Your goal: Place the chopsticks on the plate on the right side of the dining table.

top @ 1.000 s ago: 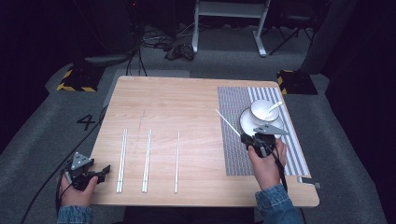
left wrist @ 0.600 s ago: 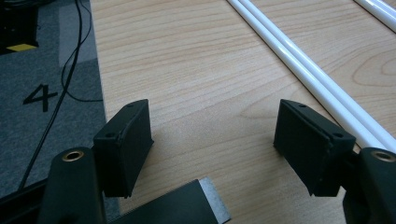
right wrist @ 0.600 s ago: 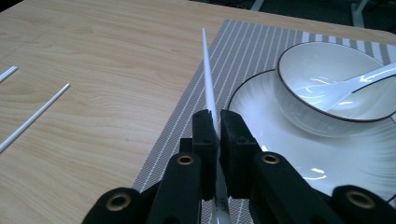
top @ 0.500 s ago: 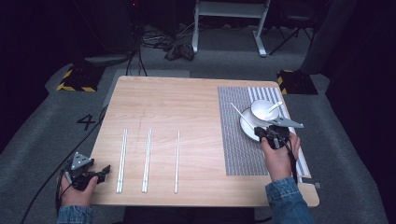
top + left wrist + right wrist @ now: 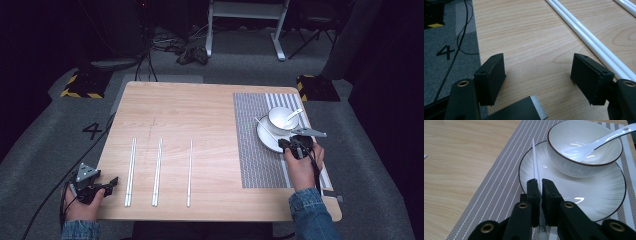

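My right gripper (image 5: 288, 145) (image 5: 541, 185) is shut on a thin white chopstick (image 5: 267, 131) (image 5: 535, 167). The stick slants up and away over the near left part of a white plate (image 5: 264, 138) (image 5: 579, 195). On that plate stands a white bowl (image 5: 281, 120) (image 5: 564, 157) with a white spoon (image 5: 293, 114) (image 5: 599, 141) in it. At the table's front left corner my left gripper (image 5: 111, 183) (image 5: 539, 75) rests open, with bare wood between its jaws. A pair of white chopsticks (image 5: 594, 42) (image 5: 131, 170) lies just to its right.
A grey striped placemat (image 5: 255, 155) (image 5: 491, 195) lies under the plate at the right of the wooden table (image 5: 200, 115). Another pair of chopsticks (image 5: 157, 170) and a single one (image 5: 189, 170) lie in parallel at the front. Cables and a stand sit on the floor beyond.
My right gripper has carried the chopstick to the right, from the placemat left of the plate to over the plate's near edge. The left gripper has kept still.
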{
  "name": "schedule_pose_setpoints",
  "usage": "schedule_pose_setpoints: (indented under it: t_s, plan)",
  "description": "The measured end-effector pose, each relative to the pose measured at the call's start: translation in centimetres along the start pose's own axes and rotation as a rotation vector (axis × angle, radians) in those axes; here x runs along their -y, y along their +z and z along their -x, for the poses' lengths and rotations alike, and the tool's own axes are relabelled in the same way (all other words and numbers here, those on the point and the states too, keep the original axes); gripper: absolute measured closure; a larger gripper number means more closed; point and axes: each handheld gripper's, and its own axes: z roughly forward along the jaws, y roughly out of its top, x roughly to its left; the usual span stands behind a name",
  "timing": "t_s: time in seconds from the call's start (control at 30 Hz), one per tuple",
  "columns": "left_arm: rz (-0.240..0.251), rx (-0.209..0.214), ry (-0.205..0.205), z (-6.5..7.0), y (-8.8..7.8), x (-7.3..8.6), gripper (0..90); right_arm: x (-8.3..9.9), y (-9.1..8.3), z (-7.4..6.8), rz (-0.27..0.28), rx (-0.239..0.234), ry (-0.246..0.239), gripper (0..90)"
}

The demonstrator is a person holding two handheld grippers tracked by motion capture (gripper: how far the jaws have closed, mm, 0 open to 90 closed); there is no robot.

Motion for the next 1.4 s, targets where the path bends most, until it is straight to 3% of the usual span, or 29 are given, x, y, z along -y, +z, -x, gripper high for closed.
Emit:
schedule_pose_setpoints:
  t_s: [0.5,1.1,1.3,1.4]
  plan:
    - [0.000,0.000,0.000,0.0,0.0,0.0,27.4,0.6,2.3,1.5,-0.089,0.006,-0.020,85.1]
    - [0.000,0.000,0.001,0.0,0.0,0.0,27.4,1.2,3.5,3.5,-0.118,0.048,-0.015,81.0]
    - [0.000,0.000,0.000,0.0,0.0,0.0,27.4,1.3,3.3,3.6,-0.108,0.057,-0.015,69.3]
    - [0.000,0.000,0.000,0.0,0.0,0.0,27.4,1.5,2.5,3.5,-0.069,0.063,-0.003,61.5]
